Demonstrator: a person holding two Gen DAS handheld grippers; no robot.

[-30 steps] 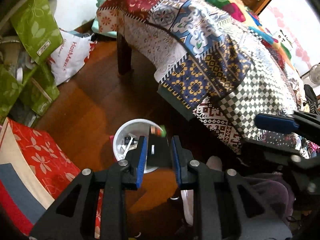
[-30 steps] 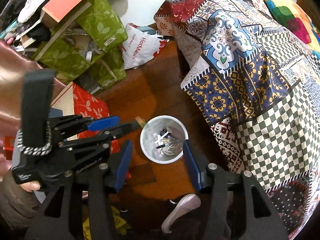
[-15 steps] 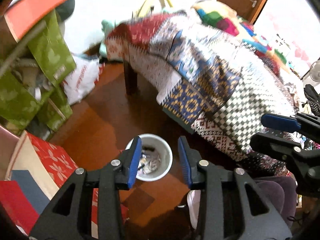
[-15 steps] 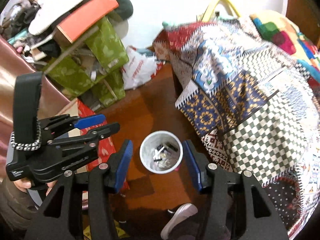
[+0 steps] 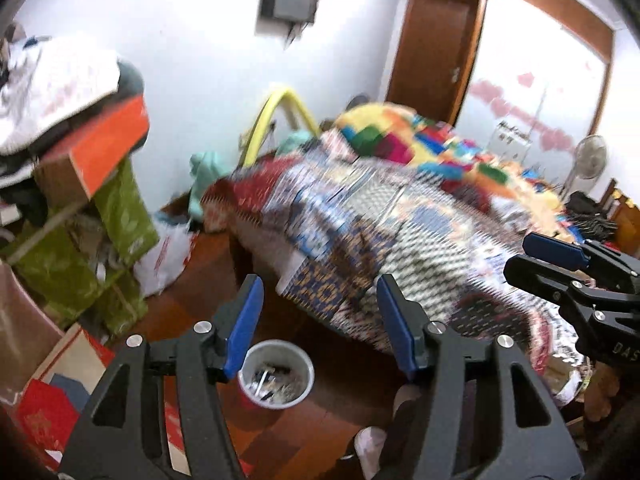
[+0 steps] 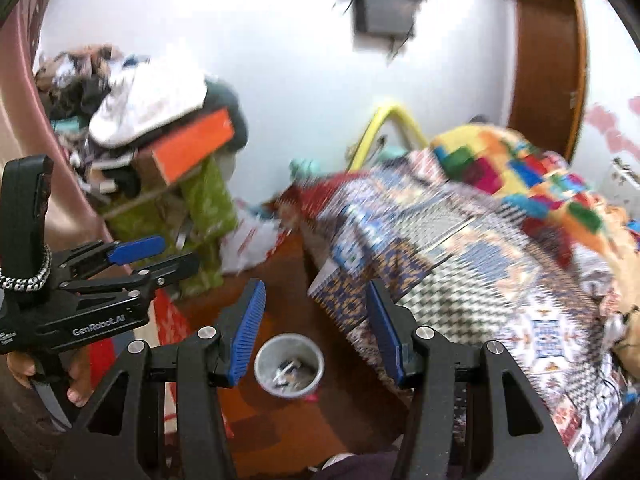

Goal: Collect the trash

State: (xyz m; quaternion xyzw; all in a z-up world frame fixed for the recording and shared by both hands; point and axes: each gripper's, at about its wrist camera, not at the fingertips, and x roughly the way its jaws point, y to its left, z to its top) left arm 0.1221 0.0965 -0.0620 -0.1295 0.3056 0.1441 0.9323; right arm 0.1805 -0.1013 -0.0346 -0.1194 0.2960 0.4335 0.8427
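Off to your far left there's a pile of stuff: an orange box [image 5: 110,142] stacked on top of green bags [image 5: 120,216], with a white plastic bag [image 5: 166,254] slumped on the floor beside them, all well out from your left tongs [image 5: 318,320]. Those left tongs are spread wide apart with nothing between them. The bin [image 5: 276,376], a small white bucket with bits of trash [image 5: 272,380] already in the bottom, sits on the wooden floor [image 5: 200,300] below and just inside the left blue pad [image 5: 244,326], so it's low in the gap rather than centered.

From your right tongs [image 6: 316,326], same story: blades apart, holding nothing, and the bin [image 6: 289,366] shows down in the gap between them, closer to the left blade. You can see the left tongs [image 6: 154,256] hanging off to the left of that view.

Past both sets of tongs and to the right, the bed [image 5: 400,220] with its patchwork quilt fills most of the frame, pretty blurry. A brown door [image 5: 432,48] stands behind it.
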